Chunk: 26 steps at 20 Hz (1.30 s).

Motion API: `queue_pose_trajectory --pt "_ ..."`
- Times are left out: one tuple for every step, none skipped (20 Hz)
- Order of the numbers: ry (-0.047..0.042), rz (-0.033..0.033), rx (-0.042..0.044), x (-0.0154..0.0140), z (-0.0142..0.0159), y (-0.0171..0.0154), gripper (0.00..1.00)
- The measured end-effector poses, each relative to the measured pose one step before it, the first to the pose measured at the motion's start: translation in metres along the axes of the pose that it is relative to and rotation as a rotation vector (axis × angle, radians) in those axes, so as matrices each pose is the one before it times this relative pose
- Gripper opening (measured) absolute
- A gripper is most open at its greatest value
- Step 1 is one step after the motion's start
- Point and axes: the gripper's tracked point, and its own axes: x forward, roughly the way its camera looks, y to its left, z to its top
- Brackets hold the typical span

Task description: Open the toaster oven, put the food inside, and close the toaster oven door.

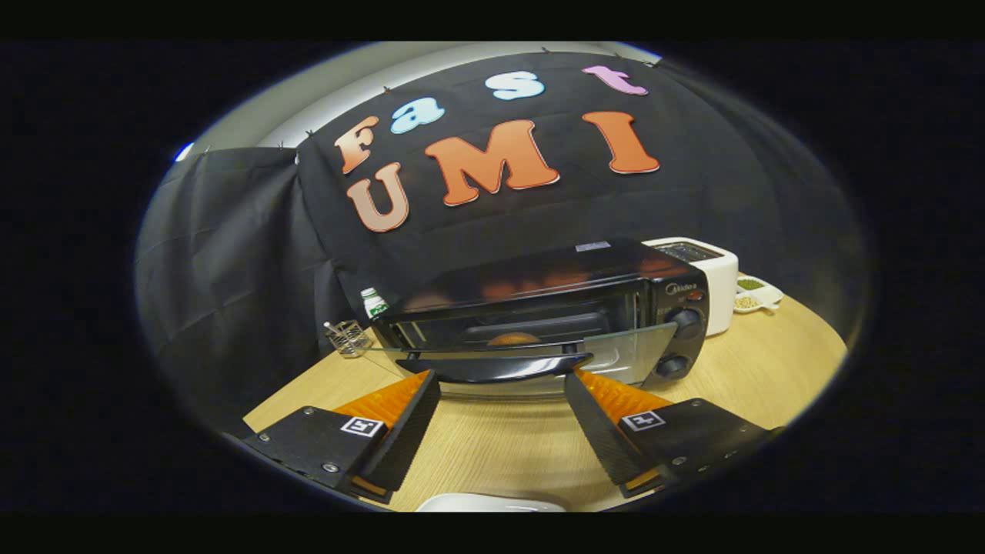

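The black, boxy metal toaster oven [539, 308] stands on the pale wooden surface [492, 454], its glass door [523, 350] dropped to nearly level. Inside, on the rack, sits a rounded orange-brown piece of food [514, 338], so loading looks done. The tongs [500, 385] are spread, holding nothing, straddling the door's dark curved handle [500, 368], probably to lift it shut.

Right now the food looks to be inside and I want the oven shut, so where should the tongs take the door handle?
Take the door handle near its middle, from the front and slightly below. It is a long bar along the free edge of the lowered glass door, just ahead of the open tongs, so lifting there should swing the door up onto the toaster oven.
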Motion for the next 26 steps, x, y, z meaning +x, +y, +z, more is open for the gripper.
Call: queue_pose_trajectory --pt "-0.0096 -0.01744 -0.02873 0.00508 0.00442 -0.00311 0.96" --pt "-0.00803 -0.00547 -0.00919 0.00482 0.00419 -0.00034 0.96" --pt "0.00501 0.00533 0.00701 0.00345 0.0017 0.00383 0.95" --pt "-0.00345 0.01288 0.01285 0.00229 0.00335 0.00462 0.95" --pt "-0.01028 0.00278 0.00709 0.00255 0.00564 0.00178 0.95" --pt "-0.0115 -0.01073 -0.00165 0.00323 0.00449 -0.002 0.95" --pt "-0.00932 -0.00987 -0.00785 0.00179 0.00344 -0.00271 0.95" --pt "-0.00327 -0.01166 -0.00607 -0.0003 0.00139 -0.00211 0.95" --pt "-0.00145 -0.0027 -0.00417 -0.00253 0.00033 0.00009 0.95" --pt "-0.00633 0.00087 -0.00385 -0.00454 0.0017 0.00133 0.95" --pt "-0.02046 0.00229 -0.01029 -0.00529 0.00451 0.00165 0.95" --pt "-0.02632 -0.0029 -0.01417 -0.00617 0.00652 -0.00037 0.95" --pt "-0.03289 0.00229 -0.01034 -0.00844 0.00834 0.00021 0.95" --pt "-0.03431 0.00539 -0.00282 -0.00963 0.01013 0.00145 0.95" --pt "-0.0271 0.00853 0.00007 -0.00938 0.0087 0.0014 0.95" --pt "-0.02841 0.00547 -0.00378 -0.00894 0.00892 0.00111 0.95" --pt "-0.02513 0.00423 -0.01056 -0.00812 0.00947 -0.00014 0.96" --pt "-0.01852 0.00008 -0.01514 -0.00777 0.00748 -0.00094 0.96" --pt "-0.0151 -0.00091 -0.01202 -0.00776 0.00715 -0.00082 0.96" --pt "-0.01562 0.00202 -0.00755 -0.00718 0.00708 -0.00008 0.96" --pt "-0.01631 0.00202 -0.0015 -0.006 0.0075 -0.00023 0.96" --pt "-0.01452 0.00028 -0.00183 -0.00548 0.00774 -0.00039 0.96" --pt "-0.01405 -0.00231 -0.00661 -0.00342 0.006 -0.0021 0.96" --pt "-0.00985 -0.01044 -0.00792 -0.00399 0.0057 -0.0039 0.96" --pt "-0.00663 -0.004 -0.00273 -0.00444 0.00305 -0.00281 0.96" --pt "-0.0114 0.00741 0.0039 -0.00574 0.00603 -0.00003 0.96"
